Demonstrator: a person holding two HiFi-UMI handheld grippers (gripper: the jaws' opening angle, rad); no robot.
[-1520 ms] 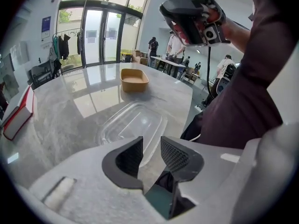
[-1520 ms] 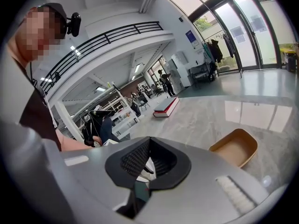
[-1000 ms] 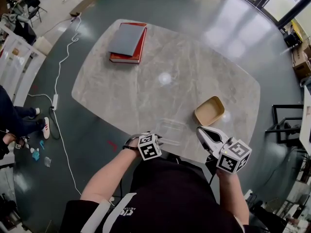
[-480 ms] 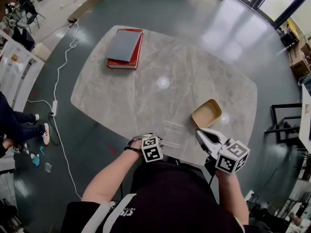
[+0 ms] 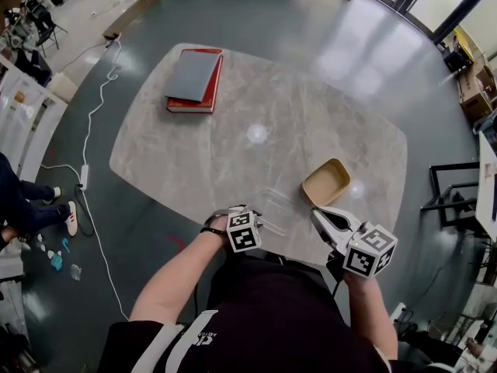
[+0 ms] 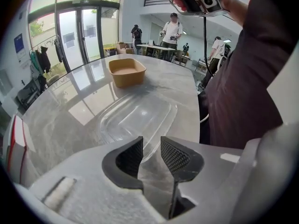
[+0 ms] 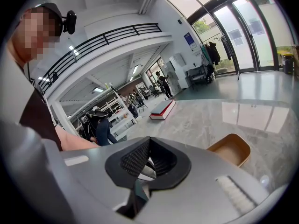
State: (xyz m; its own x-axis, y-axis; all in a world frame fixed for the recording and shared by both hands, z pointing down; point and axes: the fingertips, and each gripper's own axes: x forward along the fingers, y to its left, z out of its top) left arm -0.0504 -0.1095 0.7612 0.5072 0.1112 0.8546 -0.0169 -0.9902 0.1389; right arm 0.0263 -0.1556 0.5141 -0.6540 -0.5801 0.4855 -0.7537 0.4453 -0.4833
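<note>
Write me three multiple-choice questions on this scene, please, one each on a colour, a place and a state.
1. What colour is the tray? A. blue B. tan C. green
2. Where does the lid lie? A. inside the tray B. under the tray C. on the table, just ahead of the left gripper
3. How do the left gripper's jaws stand? A. shut on the lid B. apart, empty C. shut on the tray
Answers: B, the tray looks tan; C, the left gripper view shows it flat before the jaws; B, a gap shows between them.
</note>
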